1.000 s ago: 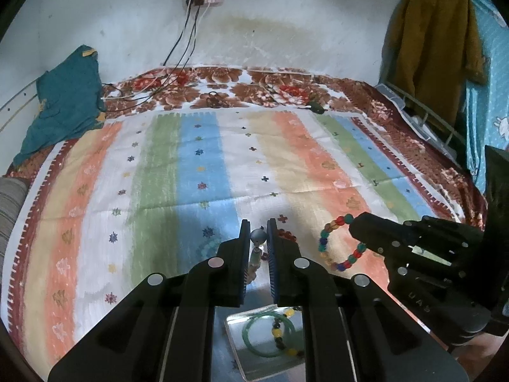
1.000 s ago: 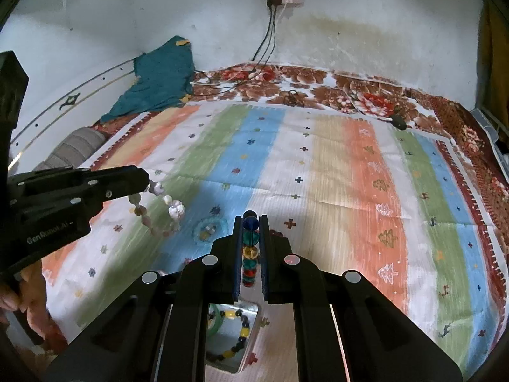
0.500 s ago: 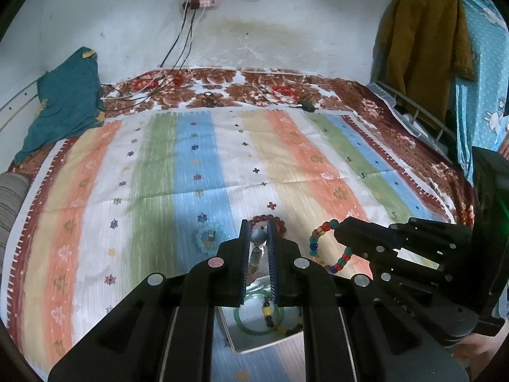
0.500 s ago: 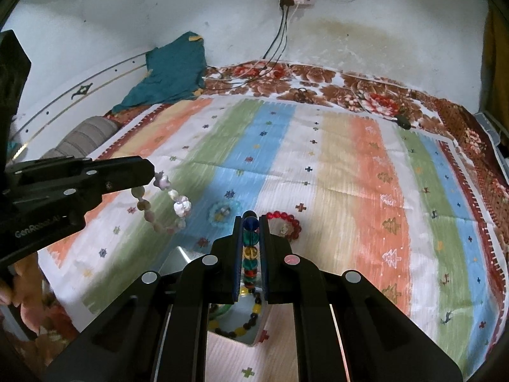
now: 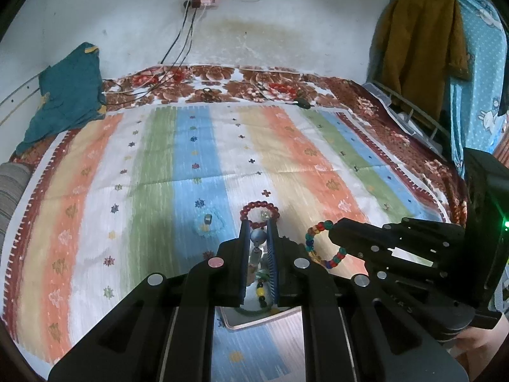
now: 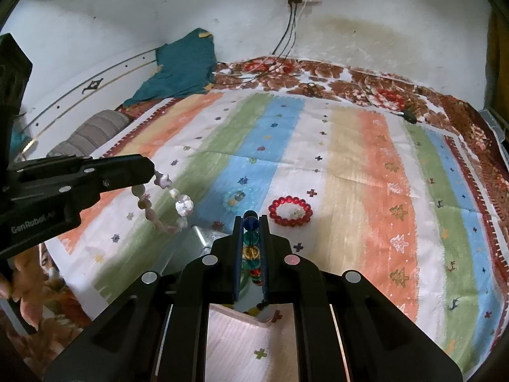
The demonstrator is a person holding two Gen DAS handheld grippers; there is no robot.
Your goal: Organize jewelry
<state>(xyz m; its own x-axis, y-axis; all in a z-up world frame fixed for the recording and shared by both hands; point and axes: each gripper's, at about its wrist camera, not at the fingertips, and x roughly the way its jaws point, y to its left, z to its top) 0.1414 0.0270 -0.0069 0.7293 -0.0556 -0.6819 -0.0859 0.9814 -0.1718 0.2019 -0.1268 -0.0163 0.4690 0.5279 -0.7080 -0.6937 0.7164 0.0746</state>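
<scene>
My left gripper (image 5: 258,232) is shut on a pale shell-bead bracelet (image 6: 173,202), which hangs from its tip in the right wrist view (image 6: 152,172). My right gripper (image 6: 250,222) is shut on a multicolored bead bracelet (image 5: 313,248), hanging from its tip in the left wrist view (image 5: 332,227). Both hang above a small metal tray (image 5: 254,320) that holds a green bangle and a dark-and-yellow bead bracelet. A red bead bracelet (image 6: 290,210) and a light blue bracelet (image 6: 234,198) lie on the striped bedspread beyond the tray.
The striped bedspread (image 5: 191,146) covers a bed against a white wall. A teal cloth (image 5: 66,95) lies at the far left corner, cables (image 5: 178,73) at the head, hanging clothes (image 5: 420,38) at the right. A grey pillow (image 6: 92,133) lies at the left edge.
Both grippers have pulled back toward the near edge with their bracelets. The red and light blue bracelets have come into view ahead of the tray.
</scene>
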